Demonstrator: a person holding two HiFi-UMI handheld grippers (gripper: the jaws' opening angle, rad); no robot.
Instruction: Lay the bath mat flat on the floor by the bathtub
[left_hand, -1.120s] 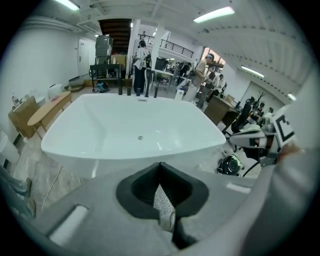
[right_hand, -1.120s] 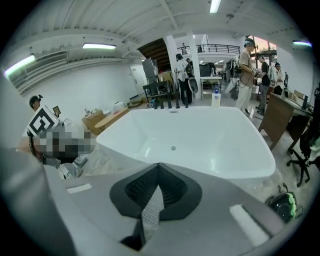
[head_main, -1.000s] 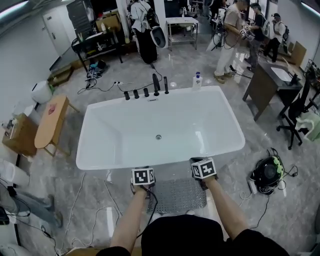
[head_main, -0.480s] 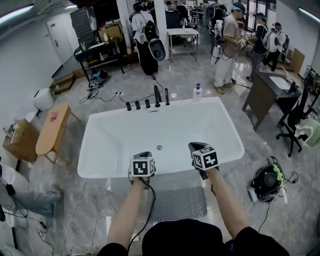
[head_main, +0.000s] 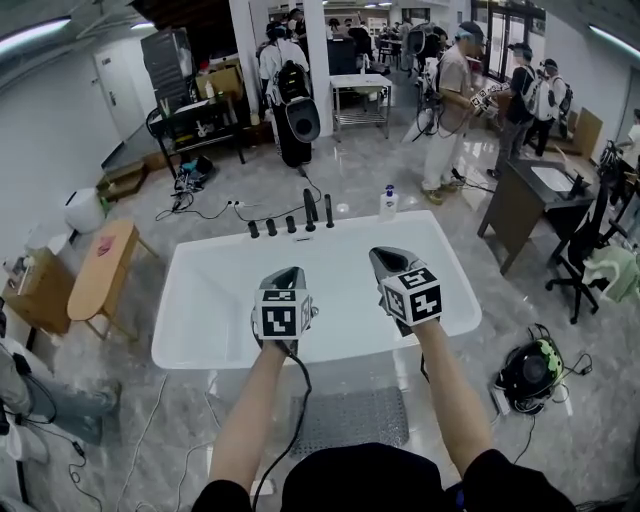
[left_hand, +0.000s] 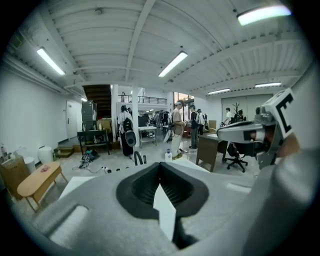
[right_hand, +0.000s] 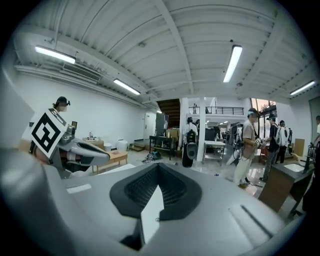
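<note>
The grey dotted bath mat lies flat on the marble floor in front of the white bathtub; the person's arms and body hide its near edge. Both grippers are raised over the tub's near rim, well above the mat. My left gripper is shut with nothing in it, and its jaws meet along one seam. My right gripper is shut and empty too, its jaws pressed together. Each gripper view shows the room beyond, not the mat.
Black taps and a white bottle stand at the tub's far rim. A wooden bench is at left, a black-green device and cables at right. A dark vanity, an office chair and several people stand behind.
Both grippers have lifted from the mat's far edge on the floor to above the tub rim. The mat stays on the floor. The head view has tilted up.
</note>
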